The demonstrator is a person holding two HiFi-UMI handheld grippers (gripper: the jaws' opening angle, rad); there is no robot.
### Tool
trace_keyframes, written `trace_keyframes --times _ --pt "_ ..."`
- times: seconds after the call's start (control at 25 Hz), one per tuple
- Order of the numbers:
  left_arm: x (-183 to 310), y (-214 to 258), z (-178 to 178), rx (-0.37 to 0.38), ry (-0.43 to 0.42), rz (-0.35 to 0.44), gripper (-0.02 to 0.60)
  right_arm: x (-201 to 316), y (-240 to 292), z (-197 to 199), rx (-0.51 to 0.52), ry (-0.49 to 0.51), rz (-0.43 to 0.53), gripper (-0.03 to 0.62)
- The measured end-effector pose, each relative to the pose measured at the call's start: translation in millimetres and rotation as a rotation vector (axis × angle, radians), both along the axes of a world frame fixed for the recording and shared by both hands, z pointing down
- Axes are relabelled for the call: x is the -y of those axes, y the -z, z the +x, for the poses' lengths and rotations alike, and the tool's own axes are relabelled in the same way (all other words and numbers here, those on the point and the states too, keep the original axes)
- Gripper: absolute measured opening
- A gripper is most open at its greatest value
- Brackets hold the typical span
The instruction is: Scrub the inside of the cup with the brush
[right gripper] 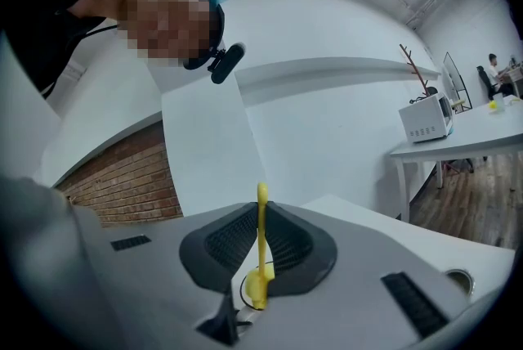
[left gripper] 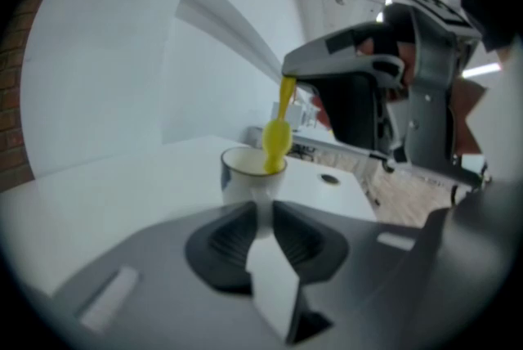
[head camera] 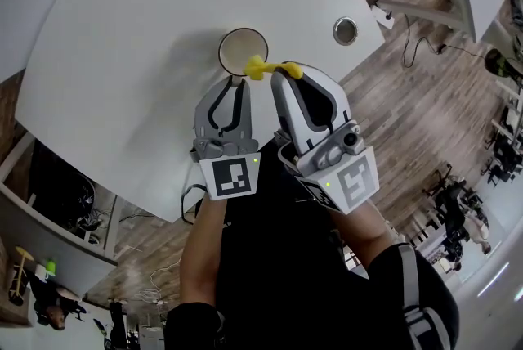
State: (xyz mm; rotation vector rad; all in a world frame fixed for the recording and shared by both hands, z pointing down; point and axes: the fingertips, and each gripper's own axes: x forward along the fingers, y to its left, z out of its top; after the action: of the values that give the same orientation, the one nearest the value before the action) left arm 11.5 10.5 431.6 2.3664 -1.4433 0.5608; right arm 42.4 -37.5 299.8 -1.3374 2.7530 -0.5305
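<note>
A white cup (head camera: 237, 48) with a dark rim stands on the white table (head camera: 122, 38). My left gripper (head camera: 235, 81) reaches its near side, and in the left gripper view the left gripper (left gripper: 263, 213) has its jaws drawn close on a narrow white part of the cup (left gripper: 245, 177), apparently the handle. My right gripper (head camera: 286, 72) is shut on the thin handle of a yellow brush (head camera: 260, 68). The brush head (left gripper: 275, 145) hangs at the cup's mouth, over the rim. In the right gripper view the brush (right gripper: 261, 258) stands between the jaws of the right gripper (right gripper: 261, 234).
A round metal grommet (head camera: 345, 30) sits in the table to the right of the cup. The table's curved edge runs close behind both grippers, with wooden floor (head camera: 425, 95) and cables beyond. Another table with a microwave (right gripper: 425, 121) stands far off.
</note>
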Motion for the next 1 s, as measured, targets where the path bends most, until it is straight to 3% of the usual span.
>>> trace_keyframes --times 0.52,1.0 --pt "0.0 1.6 -2.0 -0.004 -0.003 0.003 0.061 -4.9 -23.3 -11.3 -0.056 0.035 -0.074 0.029" --pt "0.0 0.6 -0.4 -0.030 0.006 -0.002 0.060 -8.1 -62.5 -12.3 -0.179 0.058 -0.163 0.029"
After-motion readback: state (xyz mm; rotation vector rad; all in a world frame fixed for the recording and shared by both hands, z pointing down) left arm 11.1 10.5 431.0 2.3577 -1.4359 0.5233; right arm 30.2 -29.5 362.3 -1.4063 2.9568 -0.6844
